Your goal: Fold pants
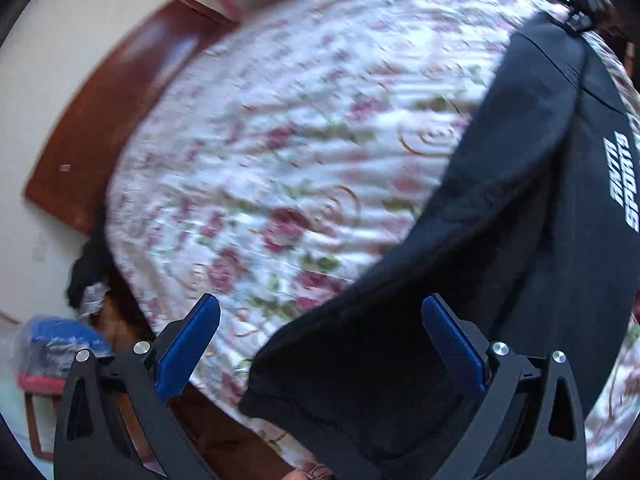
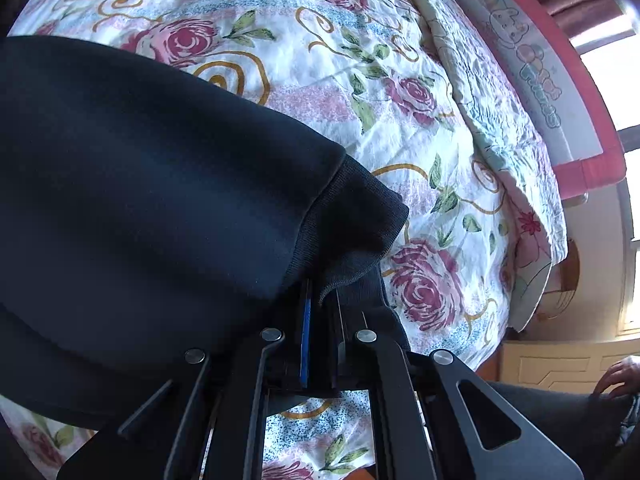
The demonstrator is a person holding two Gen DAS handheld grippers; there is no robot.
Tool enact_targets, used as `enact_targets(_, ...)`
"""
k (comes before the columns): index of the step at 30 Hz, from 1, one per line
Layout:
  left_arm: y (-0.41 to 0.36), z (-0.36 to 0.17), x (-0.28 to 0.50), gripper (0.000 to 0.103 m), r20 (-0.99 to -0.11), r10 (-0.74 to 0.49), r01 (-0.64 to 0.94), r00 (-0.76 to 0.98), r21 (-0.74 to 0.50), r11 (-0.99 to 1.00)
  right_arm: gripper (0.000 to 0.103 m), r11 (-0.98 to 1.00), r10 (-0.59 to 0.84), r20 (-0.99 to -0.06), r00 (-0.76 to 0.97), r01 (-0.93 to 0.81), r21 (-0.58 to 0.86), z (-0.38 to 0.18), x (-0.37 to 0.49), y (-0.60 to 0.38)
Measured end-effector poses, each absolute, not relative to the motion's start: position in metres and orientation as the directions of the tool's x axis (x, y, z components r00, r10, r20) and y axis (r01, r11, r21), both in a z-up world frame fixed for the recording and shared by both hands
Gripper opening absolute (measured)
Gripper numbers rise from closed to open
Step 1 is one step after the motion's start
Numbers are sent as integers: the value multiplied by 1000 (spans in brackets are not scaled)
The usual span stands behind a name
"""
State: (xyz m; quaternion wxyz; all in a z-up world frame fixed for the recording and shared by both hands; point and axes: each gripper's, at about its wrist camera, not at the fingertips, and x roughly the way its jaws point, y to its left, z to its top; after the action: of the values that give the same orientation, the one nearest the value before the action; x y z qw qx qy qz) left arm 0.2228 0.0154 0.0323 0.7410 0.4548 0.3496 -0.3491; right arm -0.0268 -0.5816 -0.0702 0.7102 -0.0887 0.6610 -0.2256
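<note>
We have the black pants [image 1: 500, 240] draped over the floral bedspread [image 1: 260, 140], one end raised off it toward the right gripper [image 2: 320, 320]. That gripper's 2 fingers are pressed together on the ribbed cuff [image 2: 360, 220] of the pants, probably so we can carry that end across for a fold. Our left gripper [image 1: 320, 340] hangs above the near edge of the pants with its blue pads [image 1: 188, 344] spread wide and nothing between them, seemingly ready to take the fabric there. Beyond the bedspread's far edge we see a wooden headboard [image 1: 112, 120]; the left view is blurred.
</note>
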Motion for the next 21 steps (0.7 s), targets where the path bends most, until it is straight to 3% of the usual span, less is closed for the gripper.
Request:
enact_targets(2, 9, 24, 234, 101, -872, -188, 872, 453, 389, 298, 4, 887, -424, -906, 26, 216, -409, -70, -28, -584)
enact_targets(5, -6, 9, 246, 101, -869, -138, 875, 475, 450, 179, 4, 896, -377, -926, 31, 264, -357, -67, -29, -593)
enact_targets(11, -14, -34, 250, 101, -927, -2, 927, 374, 374, 26, 4, 902, -328, -944, 26, 306, -305, -65, -27, -602)
enact_targets(12, -15, -43, 251, 94, -918, 15, 918, 397, 397, 5, 4, 902, -321, -947, 25, 311, -298, -64, -27, -603)
enact_targets(13, -16, -48, 251, 69, -912, 21, 912, 411, 411, 5, 4, 903, -315, -949, 24, 317, -292, -64, -27, -606)
enact_targets(14, -17, -51, 252, 52, -912, 26, 912, 409, 409, 22, 4, 904, -313, -950, 23, 314, -290, -64, -27, -606)
enact_targets(15, -17, -55, 254, 29, -923, 40, 922, 382, 384, 59, 4, 906, -310, -951, 23, 311, -288, -63, -26, -607)
enact_targets(18, -12, -54, 242, 12, -912, 56, 907, 406, 409, 96, 4, 908, -309, -951, 24, 305, -287, -61, -25, -612)
enact_targets(21, -5, -38, 221, 9, -868, 73, 852, 491, 496, 169, 4, 905, -316, -949, 26, 308, -293, -59, -24, -612)
